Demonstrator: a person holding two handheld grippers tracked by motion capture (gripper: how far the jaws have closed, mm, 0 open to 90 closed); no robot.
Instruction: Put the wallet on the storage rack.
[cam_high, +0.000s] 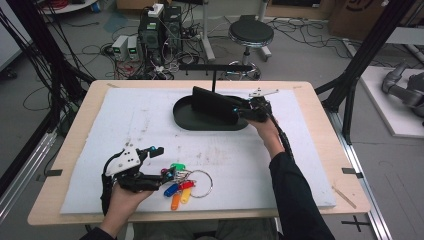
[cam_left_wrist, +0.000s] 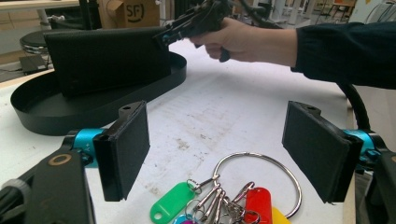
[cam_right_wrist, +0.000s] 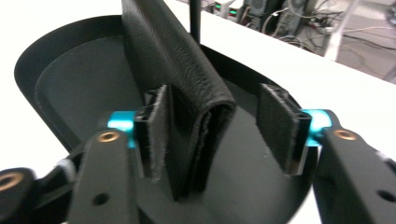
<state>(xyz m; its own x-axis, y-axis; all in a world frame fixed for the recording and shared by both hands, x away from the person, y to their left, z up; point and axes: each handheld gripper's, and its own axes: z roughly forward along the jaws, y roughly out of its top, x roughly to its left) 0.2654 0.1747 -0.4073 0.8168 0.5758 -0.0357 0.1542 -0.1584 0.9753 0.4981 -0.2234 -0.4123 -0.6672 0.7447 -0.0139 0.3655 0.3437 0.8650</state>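
- While the right gripper (cam_right_wrist: 219, 135) is standing with its jaws apart around the end of the black leather wallet (cam_right_wrist: 180, 88), only one pad is lying against the leather and a clear gap is showing on the other side, so nothing is being pinched.
- That wallet (cam_high: 214, 104) is standing on its long edge inside the black oval tray (cam_high: 186, 118), which is sitting near the far edge of the worktop (cam_high: 100, 195), toward its middle.
- Judging by the grain and the folded edge, the wallet is looking soft, light and a little springy; it is probably going to sag or flop open if taken by one flap.
- A hold across both leaves near the folded spine is looking like the safest place to take it, squeezing the layers flat together.
- Textured leather is giving the pads decent friction, so slipping is seeming unlikely.
- Meanwhile the left gripper (cam_left_wrist: 215, 149) is hovering wide open over the key ring (cam_left_wrist: 261, 182) with its coloured tags (cam_high: 178, 190), near the front edge of the worktop, and is gripping nothing.
- Those keys are looking hard, loose and jangly; the thin ring is lying flat, so a tag is offering an easier purchase.
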